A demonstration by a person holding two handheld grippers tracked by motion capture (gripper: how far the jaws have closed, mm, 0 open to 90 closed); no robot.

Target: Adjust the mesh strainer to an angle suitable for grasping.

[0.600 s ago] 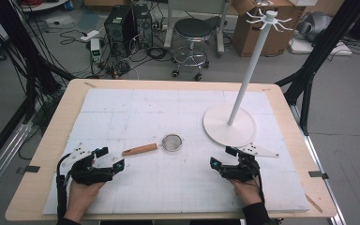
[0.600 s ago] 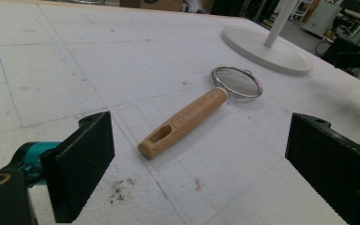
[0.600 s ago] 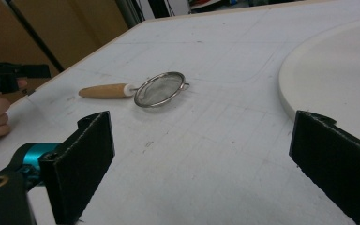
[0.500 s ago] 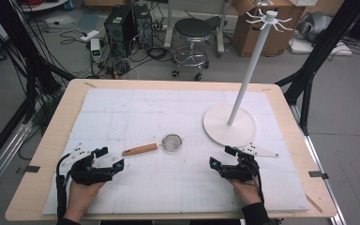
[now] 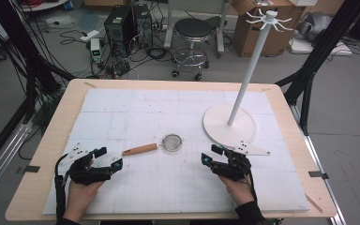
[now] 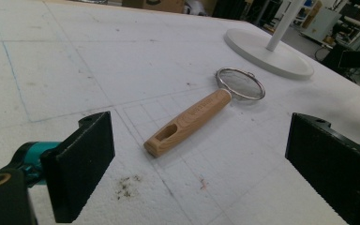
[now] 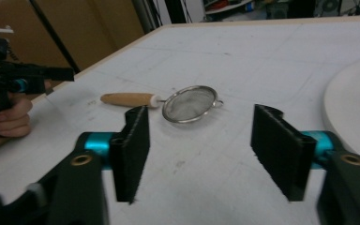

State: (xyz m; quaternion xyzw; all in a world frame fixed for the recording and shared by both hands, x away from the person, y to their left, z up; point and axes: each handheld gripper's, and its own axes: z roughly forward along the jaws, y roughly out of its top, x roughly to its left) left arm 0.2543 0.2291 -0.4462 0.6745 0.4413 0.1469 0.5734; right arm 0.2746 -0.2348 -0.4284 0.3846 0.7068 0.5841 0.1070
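Jaws of both grippers apart, empty.

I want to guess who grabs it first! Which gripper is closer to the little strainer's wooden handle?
Left. The left gripper sits just short of the wooden handle; the right gripper is beyond the strainer's mesh bowl, farther away.

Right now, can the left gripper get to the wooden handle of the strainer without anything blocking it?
Probably yes. The left gripper has its jaws open and points toward the strainer, whose wooden handle lies just ahead on the white mat. Nothing lies between them; the right gripper is off to the side.
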